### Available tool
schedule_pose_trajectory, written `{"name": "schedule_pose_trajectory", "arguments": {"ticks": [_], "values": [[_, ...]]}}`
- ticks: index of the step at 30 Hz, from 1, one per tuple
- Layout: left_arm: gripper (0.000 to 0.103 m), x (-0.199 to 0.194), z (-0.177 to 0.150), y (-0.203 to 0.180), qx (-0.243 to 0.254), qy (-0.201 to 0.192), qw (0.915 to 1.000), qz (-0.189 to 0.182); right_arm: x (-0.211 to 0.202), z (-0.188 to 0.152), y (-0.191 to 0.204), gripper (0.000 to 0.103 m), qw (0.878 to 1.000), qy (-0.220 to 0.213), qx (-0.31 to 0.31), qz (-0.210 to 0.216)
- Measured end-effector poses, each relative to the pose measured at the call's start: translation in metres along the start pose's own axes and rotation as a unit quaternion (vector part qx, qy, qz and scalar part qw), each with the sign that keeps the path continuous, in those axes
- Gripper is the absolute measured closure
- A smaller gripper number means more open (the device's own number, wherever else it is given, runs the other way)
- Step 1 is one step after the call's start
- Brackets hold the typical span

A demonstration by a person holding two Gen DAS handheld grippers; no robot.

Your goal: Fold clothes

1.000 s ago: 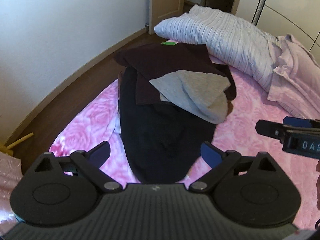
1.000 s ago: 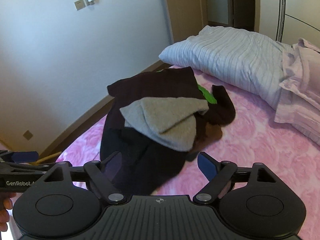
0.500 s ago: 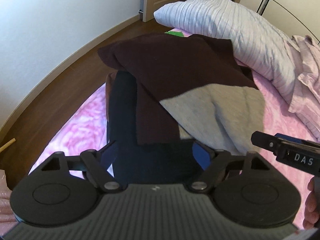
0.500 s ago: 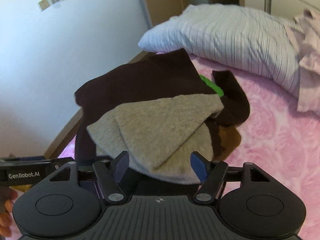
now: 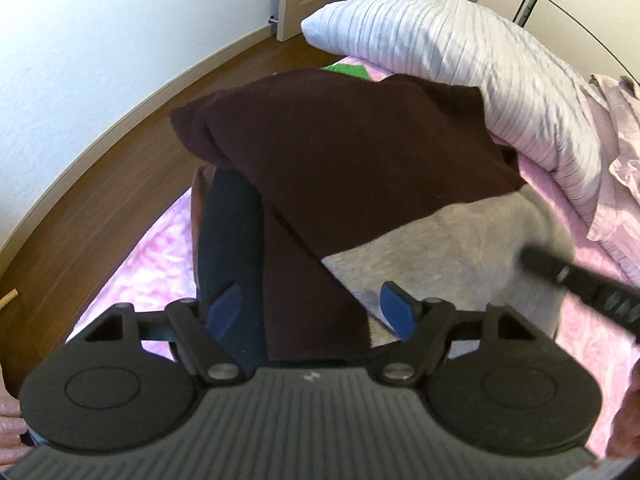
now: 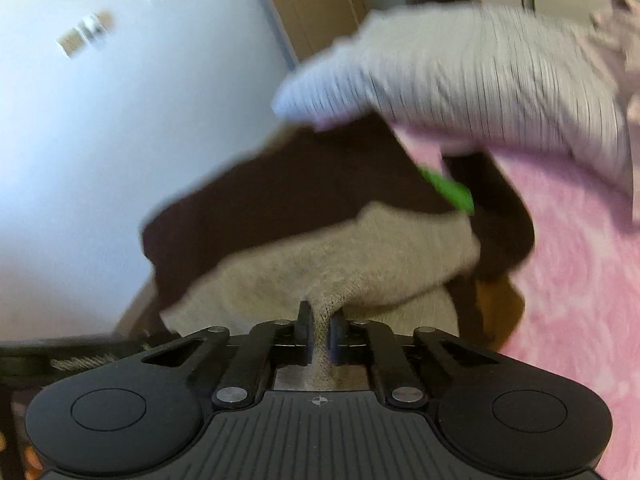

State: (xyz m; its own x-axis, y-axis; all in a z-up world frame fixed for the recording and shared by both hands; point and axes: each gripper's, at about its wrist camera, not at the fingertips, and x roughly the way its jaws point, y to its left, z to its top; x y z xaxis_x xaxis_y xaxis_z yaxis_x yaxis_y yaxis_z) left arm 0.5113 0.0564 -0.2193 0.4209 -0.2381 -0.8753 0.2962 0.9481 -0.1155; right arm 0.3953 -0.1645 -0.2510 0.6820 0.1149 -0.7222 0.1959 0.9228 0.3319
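A pile of clothes lies on the pink bedspread [image 5: 152,264]: a maroon garment [image 5: 340,152] on top, a grey garment [image 5: 460,248] to its right, a dark navy one [image 5: 228,232] underneath. My left gripper [image 5: 310,308] hovers low over the pile's near edge. Its jaws are closing, with the maroon cloth between them but not pressed by the blue pads [image 5: 396,312]. My right gripper [image 6: 320,332] is shut on a pinched fold of the grey garment [image 6: 340,264]. In the left wrist view it [image 5: 560,276] appears blurred at the right.
A striped pillow [image 5: 460,52] lies just behind the pile, and a crumpled pink blanket [image 5: 616,184] to the right. A green item [image 5: 348,70] peeks out behind the maroon cloth. Brown wooden floor [image 5: 120,160] and a white wall run along the bed's left side.
Both grippers dropped toward the pile and now sit right over it. The right jaws went from wide open to shut on the grey garment. The left jaws narrowed.
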Motion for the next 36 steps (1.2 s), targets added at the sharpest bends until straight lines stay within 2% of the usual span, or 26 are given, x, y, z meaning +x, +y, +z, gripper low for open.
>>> {"name": "schedule_pose_trajectory", "arguments": {"ticks": [6,10,16,22,27,29,32,34,35,36], "values": [[0.032,-0.048,0.005,-0.008,0.004,-0.039,0.9991,-0.013,-0.070,0.034,0.005,0.101,0.994,-0.107,0.017,0.034],[0.032,-0.088,0.008,-0.019,0.011,-0.067,0.9975,-0.021,-0.136,0.055,0.014,0.101,0.980,-0.193,0.009,0.049],[0.032,-0.153,0.000,-0.059,0.061,-0.099,0.9922,-0.043,-0.250,0.064,0.014,0.101,0.952,-0.300,0.018,0.049],[0.032,-0.225,-0.036,-0.119,0.126,-0.132,0.9774,-0.107,-0.378,0.051,0.003,0.101,0.920,-0.391,0.013,0.000],[0.032,-0.261,-0.079,-0.185,0.177,-0.130,0.9610,-0.168,-0.487,0.024,-0.021,0.101,0.892,-0.447,0.022,-0.063],[0.031,-0.269,-0.102,-0.211,0.199,-0.124,0.9546,-0.184,-0.518,0.015,-0.032,0.099,0.894,-0.438,0.023,-0.093],[0.031,-0.281,-0.140,-0.255,0.233,-0.099,0.9460,-0.202,-0.544,-0.002,-0.055,0.091,0.924,-0.358,0.027,-0.133],[0.030,-0.281,-0.167,-0.279,0.257,-0.078,0.9408,-0.207,-0.549,-0.028,-0.070,0.080,0.939,-0.298,0.026,-0.169],[0.030,-0.282,-0.180,-0.290,0.268,-0.068,0.9385,-0.206,-0.549,-0.048,-0.079,0.067,0.946,-0.261,0.026,-0.191],[0.030,-0.283,-0.192,-0.299,0.278,-0.058,0.9366,-0.205,-0.546,-0.065,-0.087,0.058,0.949,-0.230,0.034,-0.211]]}}
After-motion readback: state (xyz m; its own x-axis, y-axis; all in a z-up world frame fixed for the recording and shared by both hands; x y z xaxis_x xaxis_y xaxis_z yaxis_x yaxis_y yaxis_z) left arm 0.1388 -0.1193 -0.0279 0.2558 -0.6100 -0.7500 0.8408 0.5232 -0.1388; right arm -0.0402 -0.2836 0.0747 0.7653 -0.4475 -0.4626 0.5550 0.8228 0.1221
